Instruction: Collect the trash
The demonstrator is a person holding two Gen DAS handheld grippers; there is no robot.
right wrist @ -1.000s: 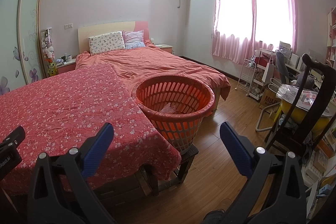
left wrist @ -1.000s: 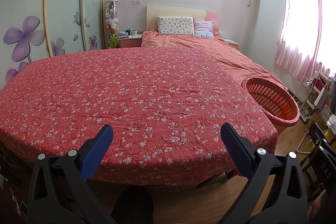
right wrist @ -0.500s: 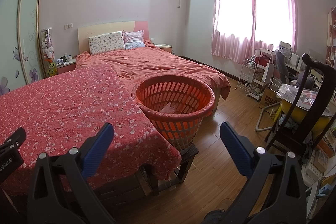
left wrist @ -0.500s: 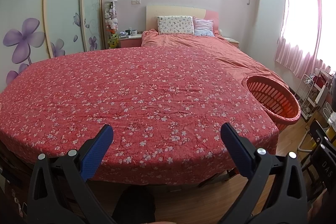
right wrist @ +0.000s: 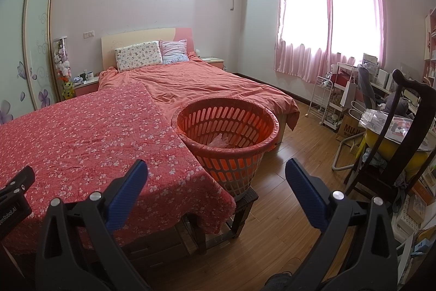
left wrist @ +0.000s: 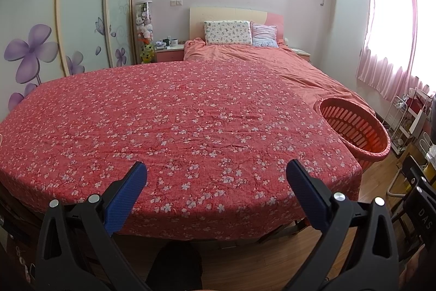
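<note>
An orange slatted plastic basket stands on a low dark stool at the right edge of a table draped in a red flowered cloth. Pale crumpled trash lies in its bottom. The basket also shows at the right in the left wrist view. My left gripper is open and empty over the near edge of the cloth. My right gripper is open and empty, held in front of the basket. No loose trash shows on the cloth.
A bed with an orange quilt lies behind the table. A dark wooden chair and a cluttered desk stand at the right. A white wire trolley stands under the pink curtains. Wooden floor lies between basket and chair.
Both views have shifted only slightly. Both grippers stay open and empty.
</note>
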